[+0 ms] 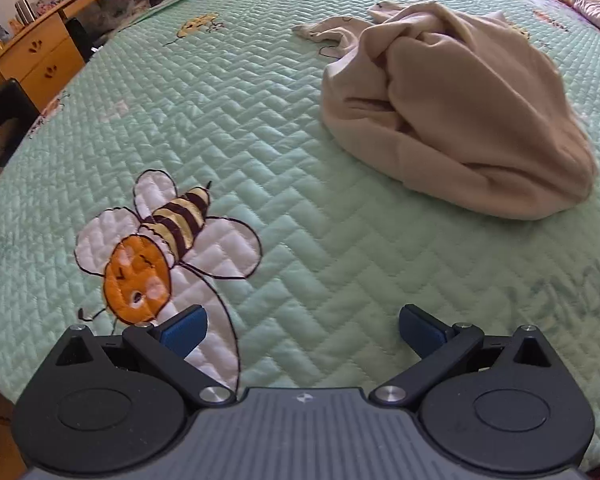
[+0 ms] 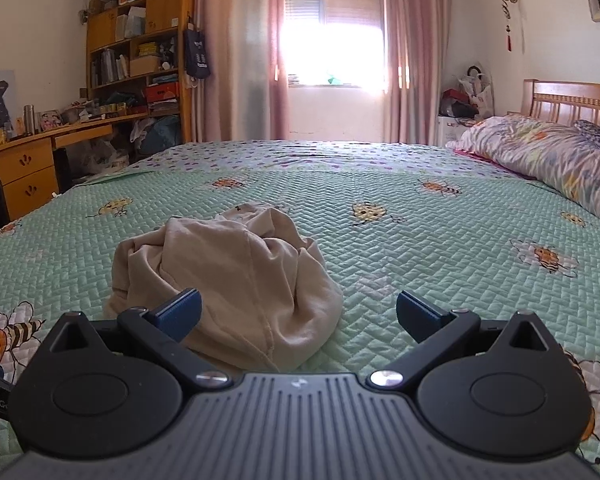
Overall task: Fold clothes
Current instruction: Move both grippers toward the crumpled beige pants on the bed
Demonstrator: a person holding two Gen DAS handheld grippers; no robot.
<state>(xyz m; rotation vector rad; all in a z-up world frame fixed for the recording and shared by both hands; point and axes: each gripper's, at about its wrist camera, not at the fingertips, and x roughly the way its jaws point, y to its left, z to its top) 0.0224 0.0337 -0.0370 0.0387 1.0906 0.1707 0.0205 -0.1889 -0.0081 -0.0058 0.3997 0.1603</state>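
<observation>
The left gripper [image 1: 302,330] hangs over the green quilt [image 1: 284,152], tilted steeply down toward it, its jaws spread wide with nothing between them. Its blue pads [image 1: 184,330] frame only bare quilting. Just beyond its left finger lies a large stitched bee [image 1: 156,256] with white wings and an orange face. The cream garment [image 1: 460,120] sits crumpled in a rounded heap well ahead of this gripper and off to its right, apart from both fingers; a thinner part of the cloth trails out from the far side of the heap.

The right gripper [image 2: 298,316] points nearly level across the bed, its jaws likewise released and gripping nothing. From this view the same garment [image 2: 236,276] lies straight ahead and a little to the left, near the fingertips; the left finger overlaps the heap in the picture, though whether it touches the cloth cannot be told. The right finger stands over open quilt [image 2: 420,240].

Farther ahead of the right gripper hang pink curtains [image 2: 240,48] on either side of a bright window [image 2: 332,32]. Off to its left stand a wooden desk [image 2: 24,164] and a shelf [image 2: 140,40] crowded with boxes and books. To its right lies a flowered pillow [image 2: 548,156] against a wooden headboard [image 2: 572,100]. At the lower left edge of this view a dark strip and a bit of a finger show beside the gripper body
</observation>
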